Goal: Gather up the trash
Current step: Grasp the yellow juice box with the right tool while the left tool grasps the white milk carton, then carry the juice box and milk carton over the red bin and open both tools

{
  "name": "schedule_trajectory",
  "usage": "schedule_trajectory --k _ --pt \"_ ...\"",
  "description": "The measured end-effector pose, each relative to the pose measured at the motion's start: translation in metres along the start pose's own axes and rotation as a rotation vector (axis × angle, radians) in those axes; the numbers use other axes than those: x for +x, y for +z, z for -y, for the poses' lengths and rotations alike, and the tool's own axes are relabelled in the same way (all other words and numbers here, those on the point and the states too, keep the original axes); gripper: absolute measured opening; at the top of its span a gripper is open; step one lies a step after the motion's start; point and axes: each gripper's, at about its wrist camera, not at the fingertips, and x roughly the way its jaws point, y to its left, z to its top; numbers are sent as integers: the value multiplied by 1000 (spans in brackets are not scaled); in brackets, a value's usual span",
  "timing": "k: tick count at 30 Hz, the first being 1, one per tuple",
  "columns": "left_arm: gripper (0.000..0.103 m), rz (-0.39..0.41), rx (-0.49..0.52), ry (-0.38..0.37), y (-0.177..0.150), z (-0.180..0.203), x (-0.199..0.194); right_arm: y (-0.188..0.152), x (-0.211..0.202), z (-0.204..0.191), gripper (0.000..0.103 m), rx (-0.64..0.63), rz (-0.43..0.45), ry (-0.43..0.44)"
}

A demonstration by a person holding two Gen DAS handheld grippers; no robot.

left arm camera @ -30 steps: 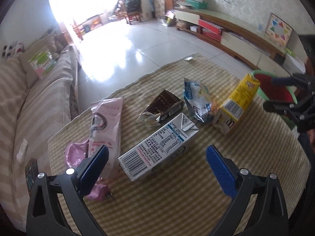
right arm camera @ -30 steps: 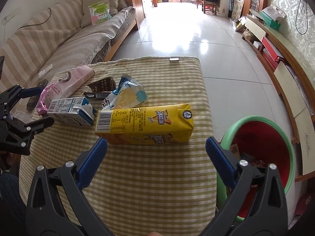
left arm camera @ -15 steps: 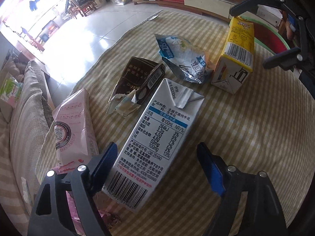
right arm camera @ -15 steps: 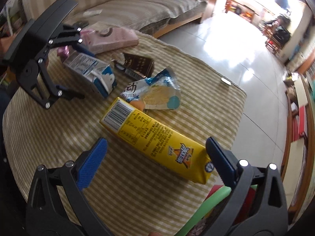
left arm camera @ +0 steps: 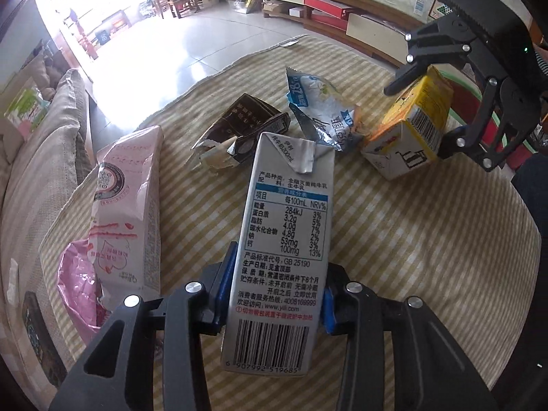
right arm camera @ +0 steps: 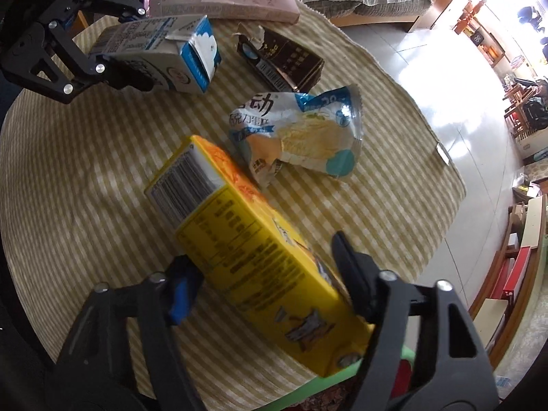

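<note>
A: Which step is this?

B: The grab, on both sides at once. The left gripper [left arm camera: 274, 294] has its jaws closing around the near end of the white milk carton [left arm camera: 286, 229], blue pads at its two sides. The right gripper [right arm camera: 263, 284] is closing too, with the yellow juice carton [right arm camera: 246, 250] between its fingers; the left pad [right arm camera: 179, 296] looks to touch it, the right finger I cannot tell

A: Where do those cartons lie?

B: Both flat on the striped cloth [left arm camera: 428, 239], the milk carton toward the left, the yellow one at the right edge, just beside the green-rimmed bin [right arm camera: 328, 376]

A: And next?

B: I'd judge a firm squeeze, then a lift and a short carry to that bin

A: Do the views differ?

B: The left wrist view shows the milk carton's label and barcode, with the pink packet [left arm camera: 128, 205] to the left. The right wrist view shows the carton's blue end face, the snack wrapper [right arm camera: 301, 133] printed side up, the brown box [right arm camera: 284, 58] far off, and the bin rim near at the bottom
</note>
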Motion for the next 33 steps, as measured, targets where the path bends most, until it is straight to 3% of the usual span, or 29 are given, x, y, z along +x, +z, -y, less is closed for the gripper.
schedule_trajectory --k 8,18,27,33 --pt "37 22 -39 12 -15 9 -30 -14 -13 -17 44 64 0 -26" --pt "37 64 -105 56 -29 19 -76 -39 -60 -51 43 239 53 -39" --pt "37 130 -213 89 -26 36 -108 -75 -132 -60 42 514 234 -74" --pt "38 179 -227 159 -11 54 -129 -96 -162 -60 42 642 339 -115"
